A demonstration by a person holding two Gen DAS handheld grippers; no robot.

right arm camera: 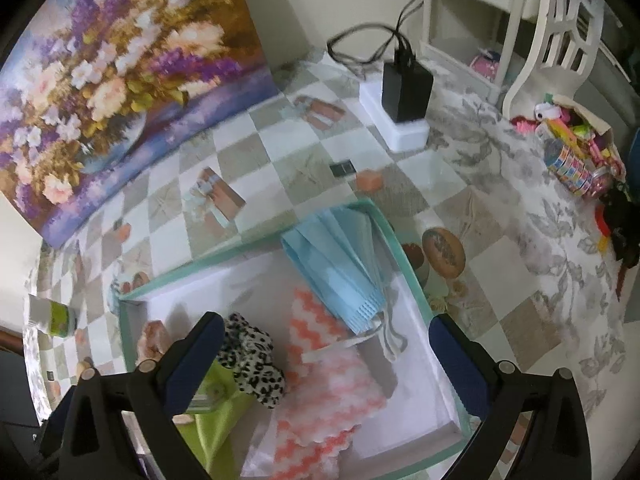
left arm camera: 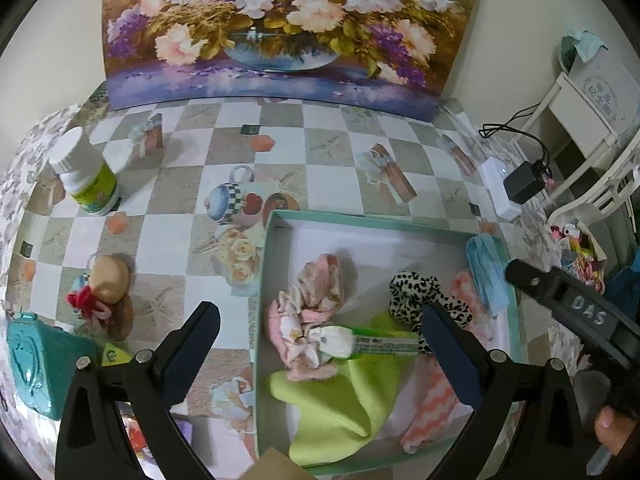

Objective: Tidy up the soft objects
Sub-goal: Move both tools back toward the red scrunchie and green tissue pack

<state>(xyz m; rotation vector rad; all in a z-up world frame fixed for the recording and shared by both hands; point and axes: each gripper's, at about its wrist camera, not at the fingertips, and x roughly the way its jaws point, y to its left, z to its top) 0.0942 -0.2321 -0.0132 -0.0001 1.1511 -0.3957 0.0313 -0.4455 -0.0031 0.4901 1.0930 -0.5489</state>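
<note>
A teal-rimmed box [left arm camera: 269, 248] on the table holds soft things: a lime cloth [left arm camera: 340, 404], a pink floral fabric bundle [left arm camera: 316, 300], a leopard scrunchie [left arm camera: 424, 296], a coral zigzag cloth [left arm camera: 434, 408], blue face masks [left arm camera: 486, 272] against the right wall, and a green-white tube [left arm camera: 372, 344]. My left gripper [left arm camera: 320, 344] is open and empty over the box's left part. My right gripper [right arm camera: 326, 356] is open and empty above the box [right arm camera: 404, 264], over the coral cloth [right arm camera: 328, 384], near the masks [right arm camera: 340, 264] and scrunchie [right arm camera: 252, 364].
A white-green jar [left arm camera: 88, 176], a tan toy with red yarn [left arm camera: 104, 292] and a teal case [left arm camera: 36, 364] lie left of the box. A flower painting [left arm camera: 280, 32] leans at the back. A white power strip with black adapter [right arm camera: 404, 92] and a bag of toys [right arm camera: 580, 152] lie right.
</note>
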